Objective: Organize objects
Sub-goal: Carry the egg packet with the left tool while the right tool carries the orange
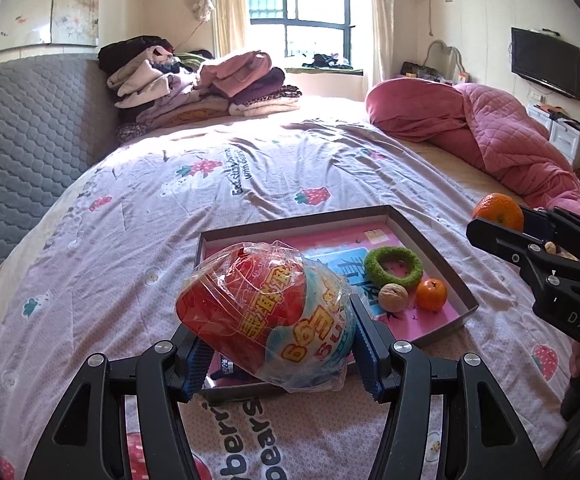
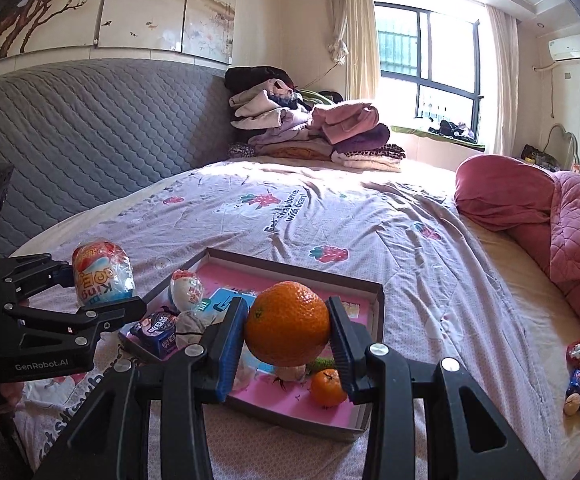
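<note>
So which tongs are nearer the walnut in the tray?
Hard to call. Left tongs hold the wrapped egg above the tray's near-left; right tongs hold an orange just above the walnut.

- 2 oranges: 1 big (image 2: 287,323), 1 small (image 2: 328,387)
- 2 wrapped toy eggs: (image 2: 102,273), (image 2: 186,291)
- 1 walnut (image 1: 393,297)
- 1 green ring (image 1: 393,266)
- 1 candy pkt (image 2: 157,334)
- 1 tray (image 2: 378,300)
</note>
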